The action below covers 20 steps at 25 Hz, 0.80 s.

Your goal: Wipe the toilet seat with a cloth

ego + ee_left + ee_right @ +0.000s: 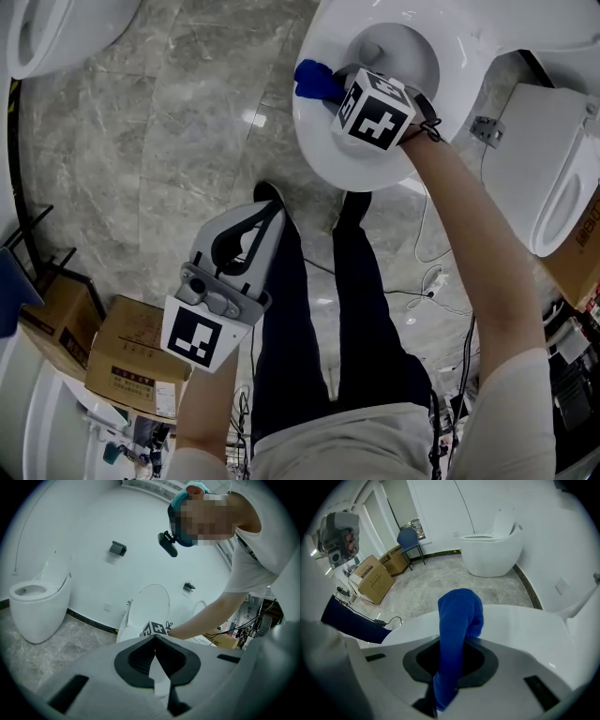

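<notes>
Blue cloth (458, 616) | pinched btwn fingers (485, 660), R gripper (337, 89) | on toilet seat (361, 169)

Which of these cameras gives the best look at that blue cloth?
The right gripper view: the blue cloth fills the centre, pinched between that gripper's jaws and lying against the toilet seat. The head view shows only a blue corner beside the marker cube. The left gripper view does not show it.

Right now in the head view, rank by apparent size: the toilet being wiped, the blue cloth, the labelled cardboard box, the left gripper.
1. toilet
2. left gripper and cardboard box: about alike, and the gripper is nearer the camera, so not ranked
3. blue cloth, clearly smallest
</notes>
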Each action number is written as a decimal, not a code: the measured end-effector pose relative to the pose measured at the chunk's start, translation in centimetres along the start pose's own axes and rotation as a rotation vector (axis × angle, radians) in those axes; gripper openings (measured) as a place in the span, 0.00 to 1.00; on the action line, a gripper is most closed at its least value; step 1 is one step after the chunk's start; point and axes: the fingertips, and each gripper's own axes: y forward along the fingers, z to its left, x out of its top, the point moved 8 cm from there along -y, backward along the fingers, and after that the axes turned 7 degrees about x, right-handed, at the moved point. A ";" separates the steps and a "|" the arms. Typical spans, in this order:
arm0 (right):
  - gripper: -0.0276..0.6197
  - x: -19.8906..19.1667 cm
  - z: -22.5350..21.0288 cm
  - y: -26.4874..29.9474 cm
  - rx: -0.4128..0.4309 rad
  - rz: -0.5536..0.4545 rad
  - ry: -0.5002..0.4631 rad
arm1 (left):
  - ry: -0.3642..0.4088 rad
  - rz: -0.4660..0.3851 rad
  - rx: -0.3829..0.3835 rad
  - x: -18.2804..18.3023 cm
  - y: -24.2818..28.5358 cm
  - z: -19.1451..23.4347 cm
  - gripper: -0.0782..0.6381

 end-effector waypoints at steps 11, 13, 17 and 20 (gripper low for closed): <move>0.14 0.0 2.5 0.6 0.041 0.048 -0.058 | 0.011 0.008 -0.013 0.3 0.0 -0.4 0.12; 0.14 -0.1 2.9 0.6 0.048 0.055 -0.063 | 0.013 0.013 -0.018 0.3 -0.1 -0.6 0.12; 0.14 -0.2 3.7 0.8 0.063 0.068 -0.077 | 0.011 0.016 -0.021 0.3 -0.1 -0.8 0.12; 0.14 -0.2 4.4 0.8 0.066 0.070 -0.080 | 0.010 0.014 -0.021 0.4 0.0 -0.9 0.12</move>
